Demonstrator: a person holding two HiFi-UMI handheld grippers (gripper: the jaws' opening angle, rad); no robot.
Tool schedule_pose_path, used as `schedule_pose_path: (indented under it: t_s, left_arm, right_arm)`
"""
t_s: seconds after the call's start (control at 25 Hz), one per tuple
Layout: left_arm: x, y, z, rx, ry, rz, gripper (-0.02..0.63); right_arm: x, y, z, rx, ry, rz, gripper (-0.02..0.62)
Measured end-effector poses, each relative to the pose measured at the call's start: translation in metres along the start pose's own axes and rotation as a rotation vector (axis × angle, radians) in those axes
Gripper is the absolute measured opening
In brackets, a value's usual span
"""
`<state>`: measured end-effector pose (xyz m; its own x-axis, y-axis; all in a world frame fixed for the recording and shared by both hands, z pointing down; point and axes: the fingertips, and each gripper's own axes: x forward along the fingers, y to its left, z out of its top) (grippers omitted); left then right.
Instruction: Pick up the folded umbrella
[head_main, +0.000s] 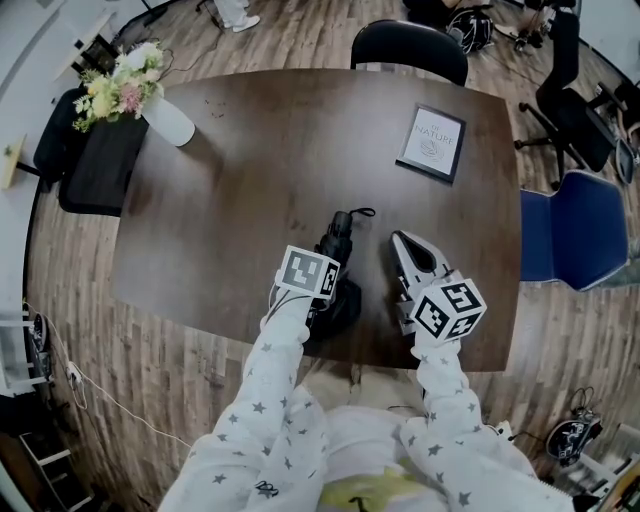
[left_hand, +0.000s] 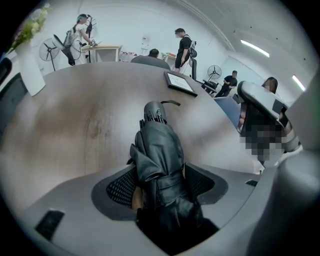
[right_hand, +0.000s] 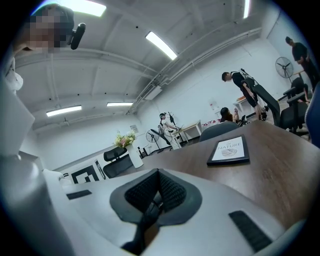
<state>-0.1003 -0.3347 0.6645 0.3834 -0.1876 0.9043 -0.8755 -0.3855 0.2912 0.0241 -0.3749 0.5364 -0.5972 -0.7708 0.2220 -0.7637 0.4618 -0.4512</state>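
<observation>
Left tool stands spread around the folded umbrella, which lies on the counter near its front edge, so closing and lifting remain, while the right tool hovers pressed together, empty.

Left tool spread wide, right tool closed

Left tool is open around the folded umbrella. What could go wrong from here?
1. The left tool straddles the umbrella with a gap showing at one pad. On closing it may pinch only the loose fabric folds, and the umbrella could slip.
2. Much of the umbrella sticks out ahead of the jaws, so that end may droop or swing on lifting.
</observation>
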Motion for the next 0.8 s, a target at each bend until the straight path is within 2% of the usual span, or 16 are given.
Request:
schedule_pose_path:
  t_s: [0.32,0.48,0.8]
  left_arm:
    - [0.0064,0.0005,-0.0022,0.027,0.015,0.050,0.300]
    - [0.0075,0.0002,-0.0016,0.012,0.002,0.050,0.270]
    - [0.0035,0.0040,-0.0024,-0.030,-0.049,0.004,0.252]
  right_arm:
    - [-0.0002,-0.0085,-0.0001,0.013,-0.003,-0.032,0.021]
    - [0.0004,-0.0100,0.0005,0.011,-0.006,-0.032,0.021]
    - [0.0029,-0.0053,0.0066,-0.011,-0.009,-0.019,0.021]
